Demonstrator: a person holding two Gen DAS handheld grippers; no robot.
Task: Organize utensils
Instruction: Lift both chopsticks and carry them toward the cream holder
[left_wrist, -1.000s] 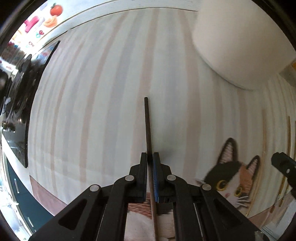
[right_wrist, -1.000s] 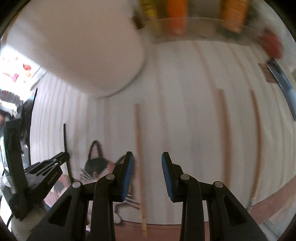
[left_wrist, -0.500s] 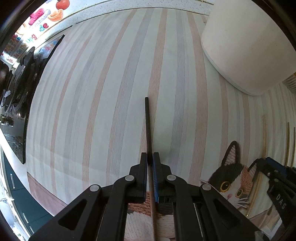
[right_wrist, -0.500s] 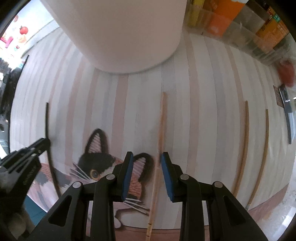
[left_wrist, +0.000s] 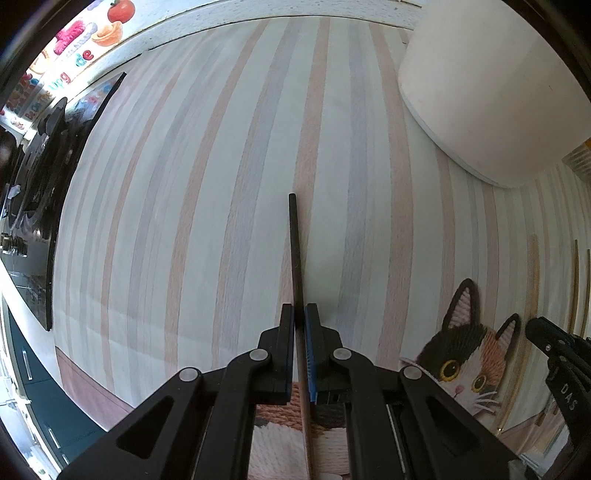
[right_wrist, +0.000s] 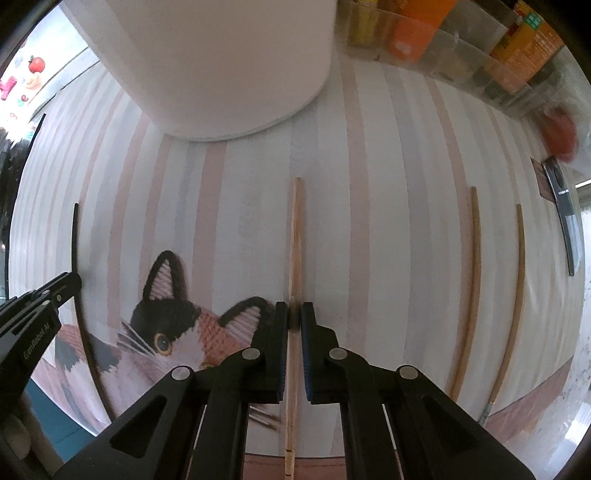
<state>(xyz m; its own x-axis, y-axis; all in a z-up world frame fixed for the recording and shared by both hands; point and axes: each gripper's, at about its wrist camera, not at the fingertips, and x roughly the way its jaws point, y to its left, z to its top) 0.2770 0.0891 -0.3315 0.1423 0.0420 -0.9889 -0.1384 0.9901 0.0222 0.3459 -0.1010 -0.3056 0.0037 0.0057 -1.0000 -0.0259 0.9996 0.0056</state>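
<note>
Left gripper (left_wrist: 299, 314) clamps a dark chopstick (left_wrist: 294, 243) on the striped mat (left_wrist: 184, 221); bare mat spreads toward nine o'clock. Right gripper (right_wrist: 294, 314) grips a pale chopstick (right_wrist: 296, 229); white container (right_wrist: 229, 66) stands at twelve.

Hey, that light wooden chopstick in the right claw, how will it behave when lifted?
The light wooden chopstick looks thin and straight, so probably stiff and very light. The right claw pinches it off-centre, so it may pivot or droop. If dropped on the striped mat, it could roll.
</note>
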